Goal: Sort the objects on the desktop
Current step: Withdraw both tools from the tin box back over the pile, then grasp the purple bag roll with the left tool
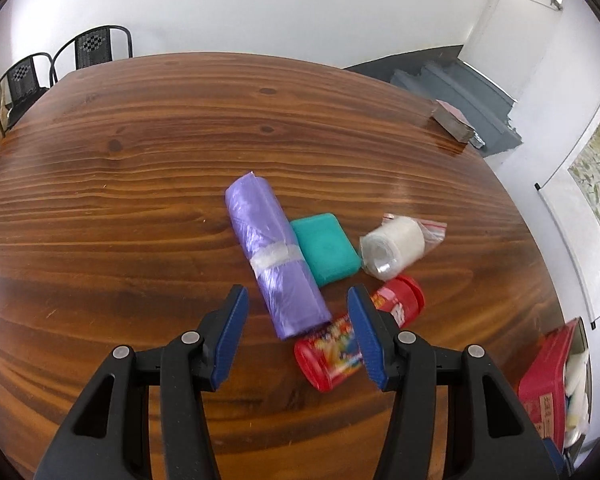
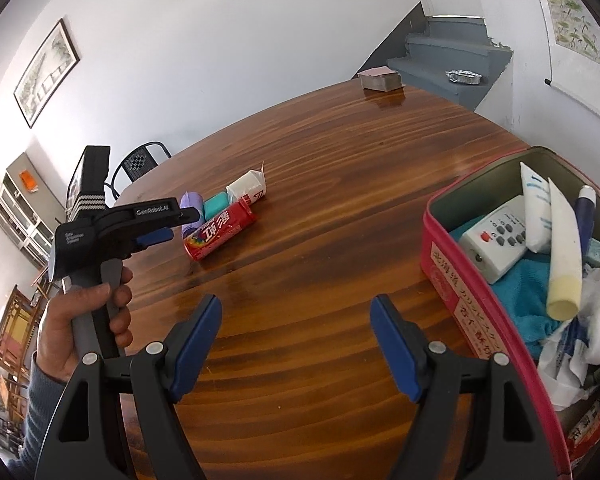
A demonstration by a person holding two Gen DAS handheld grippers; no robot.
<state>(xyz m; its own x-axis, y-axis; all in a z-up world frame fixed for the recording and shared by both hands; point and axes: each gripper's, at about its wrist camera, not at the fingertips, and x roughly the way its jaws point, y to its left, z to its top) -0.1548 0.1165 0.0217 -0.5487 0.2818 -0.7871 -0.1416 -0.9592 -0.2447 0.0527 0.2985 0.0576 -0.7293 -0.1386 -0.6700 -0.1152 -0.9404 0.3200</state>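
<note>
A purple roll of bags (image 1: 276,256), a teal case (image 1: 326,248), a white roll in a zip bag (image 1: 394,246) and a red printed canister (image 1: 340,350) lie bunched together on the wooden table (image 1: 140,200). My left gripper (image 1: 298,294) hangs open over the purple roll's near end; its pads do not press on it, and its right finger covers part of the canister. The right wrist view shows the same group: canister (image 2: 220,230), purple roll (image 2: 192,204). There a hand (image 2: 88,320) holds the left gripper (image 2: 180,224). My right gripper (image 2: 297,304) is open over bare wood.
An open red tin (image 2: 452,276) at the table's right edge holds a white remote, tubes, a pen, cloth and plastic bags. A small stack of cards (image 2: 380,78) sits at the far corner. Black chairs (image 1: 96,46) stand behind the table, and grey stairs (image 2: 440,52) rise beyond.
</note>
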